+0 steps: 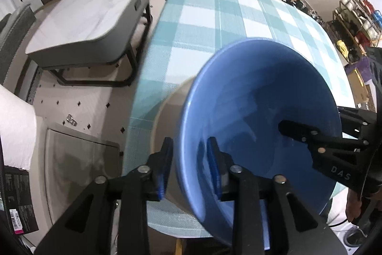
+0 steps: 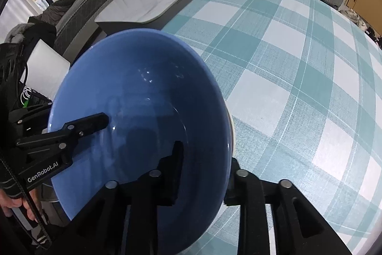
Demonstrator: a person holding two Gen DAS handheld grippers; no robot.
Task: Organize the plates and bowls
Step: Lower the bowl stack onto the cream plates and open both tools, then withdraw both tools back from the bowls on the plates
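**Blue bowl straddled by both tongs at opposite rims, near table edge**

Blue bowl point(image 1: 257, 116) sits on the teal-checked tablecloth point(image 1: 214, 16), close to the table's near edge. Under it, a beige rim shows at the left in the left wrist view; likely a second bowl or plate point(image 1: 167, 116), cannot tell which.

Left gripper point(image 1: 189, 169): fingers spread, one outside and one inside the bowl wall, gaps visible on both sides of the wall, so straddling, not pinching. Right gripper point(image 2: 205, 173): same arrangement at the opposite rim, one finger in the bowl, one outside; jaws parted, contact with the wall not clear.

Key relation: the bowl lies directly between the two tongs, each equally near its own rim. Round, so no long axis.

Judgement: bowl looks set down, and clearing it means each tong lifting straight up off its rim.

View differences: the left view alone shows the beige piece beneath, the right view alone a hand point(image 2: 14, 204) holding the left tool.
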